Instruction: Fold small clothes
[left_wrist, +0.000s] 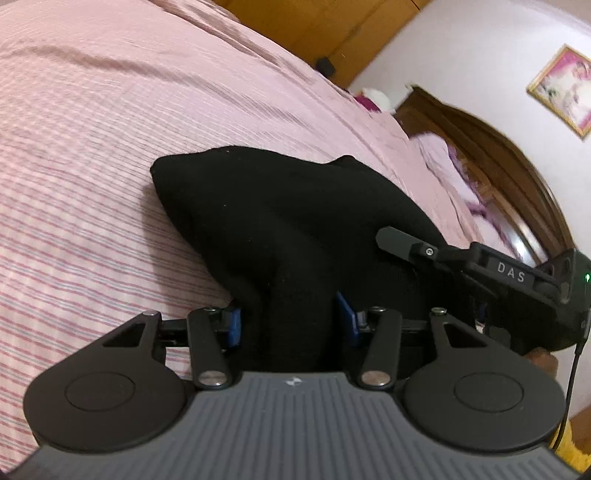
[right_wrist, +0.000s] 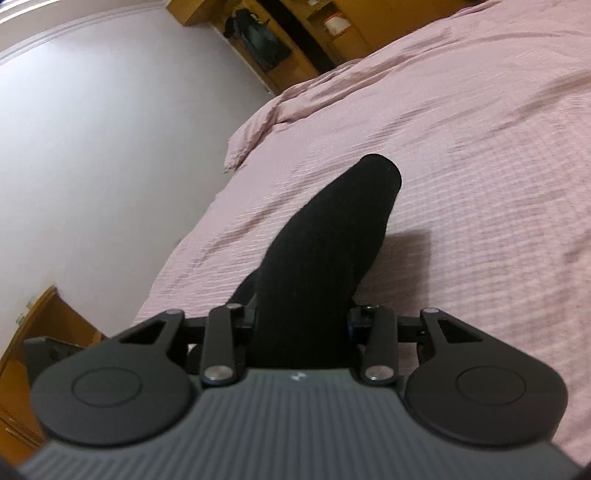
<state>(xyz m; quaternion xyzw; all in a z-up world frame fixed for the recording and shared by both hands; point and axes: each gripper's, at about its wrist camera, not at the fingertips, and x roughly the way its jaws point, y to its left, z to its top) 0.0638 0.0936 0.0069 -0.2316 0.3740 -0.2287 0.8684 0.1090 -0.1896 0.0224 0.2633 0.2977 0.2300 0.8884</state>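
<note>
Pinching a black garment (left_wrist: 280, 229) with our left claw (left_wrist: 291, 325), blue pads (left_wrist: 233, 326) pressed against bunched cloth on both sides. We can't name the garment type from the left wrist view; it reads as a dark knit lump, its far end resting on the pink striped bedsheet (left_wrist: 92, 166). Our right claw (left_wrist: 413, 247) enters that view from the right, fingers lying against the same black cloth, marked DAS on its body.

In the right wrist view our right claw (right_wrist: 301, 321) is clamped on a black sock (right_wrist: 325, 240), which stretches away from us, rounded end at the far side, lifted a bit above the bedsheet (right_wrist: 480, 166) with a shadow just right of it. Both claws grip cloth, neither spread wide.

Wooden headboard (left_wrist: 509, 162) at far right in the left view, framed picture (left_wrist: 565, 90) on the white wall above it. Wooden shelving (right_wrist: 295, 40) sits at the far side past the bed in the right view.
</note>
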